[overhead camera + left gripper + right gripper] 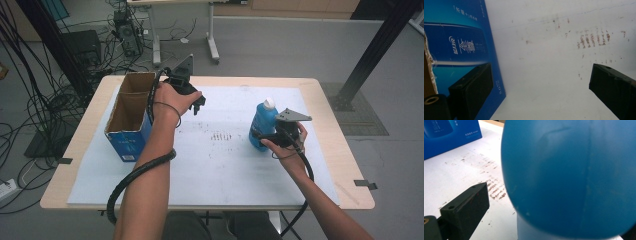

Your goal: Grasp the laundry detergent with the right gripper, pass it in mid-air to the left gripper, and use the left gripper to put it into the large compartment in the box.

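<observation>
Grey floor strewn with black cables (pixel 30 75) surrounds a pale wooden table (pixel 330 95) covered by a large white sheet (pixel 220 170), which carries a patch of small reddish-brown marks (pixel 220 136) near its middle.

At the left edge of the sheet stands an open blue cardboard box (pixel 129 142) with a brown inside, split into two compartments; I can make out nothing inside either of them. Its blue side bears white printed characters, sharper in the left gripper view (pixel 464 46) but too unclear to read.

Just beside the box's far right corner, the left gripper (pixel 198 105) hangs over the sheet, held in the person's left hand (pixel 172 100). Its black jaws are spread wide, with bare sheet and nothing else between them; in its own view the left jaw shows in front of the box's blue side.

Toward the right edge of the sheet stands an upright blue plastic bottle with a white cap (pixel 263 125), well apart from the box, with the marked patch between them. The right gripper (pixel 260 136), held in the person's right hand (pixel 287 145), meets the bottle low on its body. In the right gripper view the blue bottle (pixel 571 177) sits close between the jaws, and one black jaw shows beside it at the left; whether the jaws press on it cannot be told.
</observation>
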The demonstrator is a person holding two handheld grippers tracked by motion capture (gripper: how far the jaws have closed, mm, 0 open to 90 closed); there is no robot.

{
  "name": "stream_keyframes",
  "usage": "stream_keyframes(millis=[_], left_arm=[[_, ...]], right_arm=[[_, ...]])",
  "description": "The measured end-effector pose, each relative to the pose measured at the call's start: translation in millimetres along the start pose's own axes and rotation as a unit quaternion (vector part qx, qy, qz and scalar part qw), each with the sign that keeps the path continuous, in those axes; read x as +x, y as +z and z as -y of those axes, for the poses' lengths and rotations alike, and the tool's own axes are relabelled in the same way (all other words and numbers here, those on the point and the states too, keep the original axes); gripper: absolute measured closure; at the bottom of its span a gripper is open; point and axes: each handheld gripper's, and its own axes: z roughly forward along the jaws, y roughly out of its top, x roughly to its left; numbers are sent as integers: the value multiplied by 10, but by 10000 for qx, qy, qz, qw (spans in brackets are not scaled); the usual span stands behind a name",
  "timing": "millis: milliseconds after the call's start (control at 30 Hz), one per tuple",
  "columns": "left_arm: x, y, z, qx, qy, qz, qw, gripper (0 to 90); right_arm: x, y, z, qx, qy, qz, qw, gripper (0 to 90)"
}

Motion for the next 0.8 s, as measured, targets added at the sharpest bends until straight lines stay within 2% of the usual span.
stream_keyframes(millis=[800], left_arm=[[-15,-29,-6,-11,1,-2,10000,58]], right_arm=[[9,-8,-9,-53,-14,20,10000,14]])
